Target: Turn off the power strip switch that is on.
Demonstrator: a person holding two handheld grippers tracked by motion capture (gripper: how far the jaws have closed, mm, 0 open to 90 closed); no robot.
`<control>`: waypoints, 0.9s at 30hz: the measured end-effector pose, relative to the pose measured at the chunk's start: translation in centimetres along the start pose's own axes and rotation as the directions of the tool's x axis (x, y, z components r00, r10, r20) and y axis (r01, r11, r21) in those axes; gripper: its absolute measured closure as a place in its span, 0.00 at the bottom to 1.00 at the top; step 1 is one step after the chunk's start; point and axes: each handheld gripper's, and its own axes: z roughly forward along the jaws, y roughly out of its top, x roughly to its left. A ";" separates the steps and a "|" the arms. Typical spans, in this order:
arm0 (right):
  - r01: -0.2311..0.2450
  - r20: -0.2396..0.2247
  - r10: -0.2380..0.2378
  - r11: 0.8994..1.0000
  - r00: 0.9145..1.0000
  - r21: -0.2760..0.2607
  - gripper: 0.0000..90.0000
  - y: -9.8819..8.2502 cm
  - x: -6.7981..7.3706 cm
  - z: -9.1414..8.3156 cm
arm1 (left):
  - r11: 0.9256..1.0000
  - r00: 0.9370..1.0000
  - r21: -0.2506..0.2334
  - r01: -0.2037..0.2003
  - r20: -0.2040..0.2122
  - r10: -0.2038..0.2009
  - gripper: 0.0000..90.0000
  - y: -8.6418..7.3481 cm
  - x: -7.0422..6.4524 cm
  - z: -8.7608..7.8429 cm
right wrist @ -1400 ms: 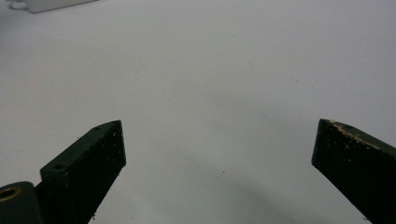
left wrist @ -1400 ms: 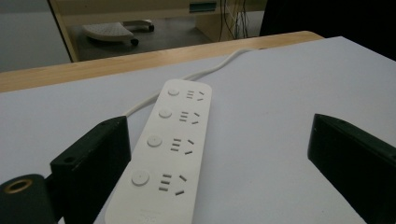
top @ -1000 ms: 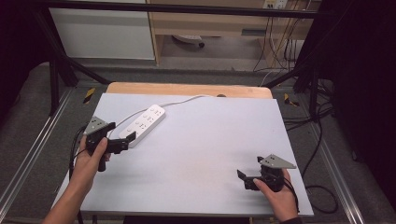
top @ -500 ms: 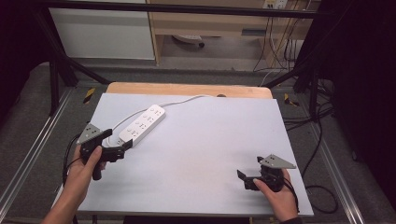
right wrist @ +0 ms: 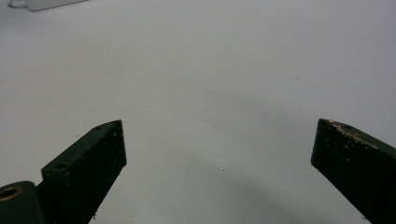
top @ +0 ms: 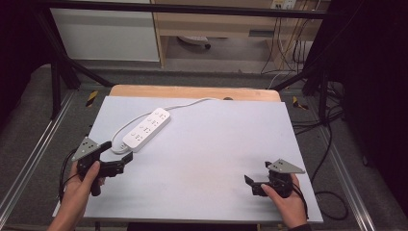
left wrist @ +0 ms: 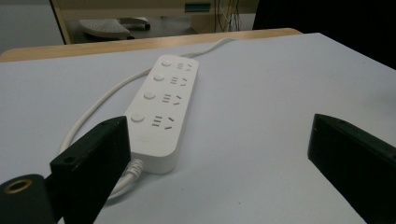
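Note:
A white power strip (top: 146, 129) with several sockets lies slantwise on the left half of the pale grey mat (top: 216, 144). Its white cable (top: 187, 103) runs off toward the back edge. My left gripper (top: 126, 158) is held low at the front left, open, with its jaws pointing at the strip's near end. In the left gripper view the power strip (left wrist: 163, 109) lies just ahead of the left jaw, and my left gripper (left wrist: 219, 135) holds nothing. My right gripper (top: 250, 185) rests at the front right, open over bare mat, as the right gripper view (right wrist: 219, 135) confirms.
A wooden tabletop edge (top: 192, 92) shows beyond the mat. Black frame bars (top: 57, 62) stand at both back corners. Metal rails (top: 29, 159) run along the table's sides, and cables (top: 332, 139) lie on the floor at the right.
My left gripper has drawn back from the power strip toward the front left corner of the mat. The right gripper has stayed where it was.

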 end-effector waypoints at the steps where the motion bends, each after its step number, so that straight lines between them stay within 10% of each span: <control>1: 0.000 0.000 0.000 1.000 1.000 0.000 0.04 0.0 0.0 0.0 | 1.000 1.000 0.000 0.002 0.002 -0.002 0.07 -0.1 0.0 -0.1; 27: -0.004 0.010 0.004 1.000 1.000 0.005 0.04 -0.1 -0.2 0.1 | 0.997 0.997 0.054 -0.050 0.061 0.047 0.06 -3.5 -3.2 -0.1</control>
